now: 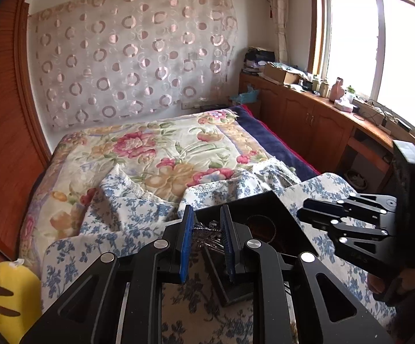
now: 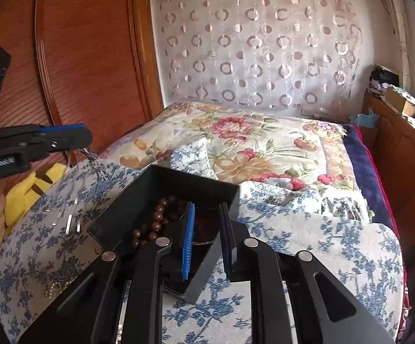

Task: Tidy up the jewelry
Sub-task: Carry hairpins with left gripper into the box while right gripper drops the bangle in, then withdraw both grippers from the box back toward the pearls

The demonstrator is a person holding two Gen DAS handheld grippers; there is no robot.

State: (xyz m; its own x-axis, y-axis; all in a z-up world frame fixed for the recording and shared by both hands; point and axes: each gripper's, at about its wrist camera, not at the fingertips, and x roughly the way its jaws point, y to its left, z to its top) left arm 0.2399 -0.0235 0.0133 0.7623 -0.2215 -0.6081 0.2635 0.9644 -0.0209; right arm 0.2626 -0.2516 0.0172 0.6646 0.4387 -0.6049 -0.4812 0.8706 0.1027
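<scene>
A black open jewelry box [image 2: 178,183] sits on a blue-flowered cloth on the bed. It holds a brown bead bracelet [image 2: 153,223] and a dark red bangle [image 2: 207,226]. My left gripper [image 1: 206,223] is shut on a silver chain [image 1: 207,235], held above the box's left end; the chain hangs from its tip in the right wrist view [image 2: 97,163]. My right gripper [image 2: 209,223] is open and empty over the box's right end, and shows from the side in the left wrist view [image 1: 307,215]. A pearl piece [image 2: 55,286] lies on the cloth to the left.
A yellow plush toy [image 1: 9,295] lies at the bed's left edge by the wooden headboard [image 2: 72,57]. A flowered quilt [image 1: 161,149] covers the bed behind the box. Wooden cabinets [image 1: 307,120] with clutter run under the window at right.
</scene>
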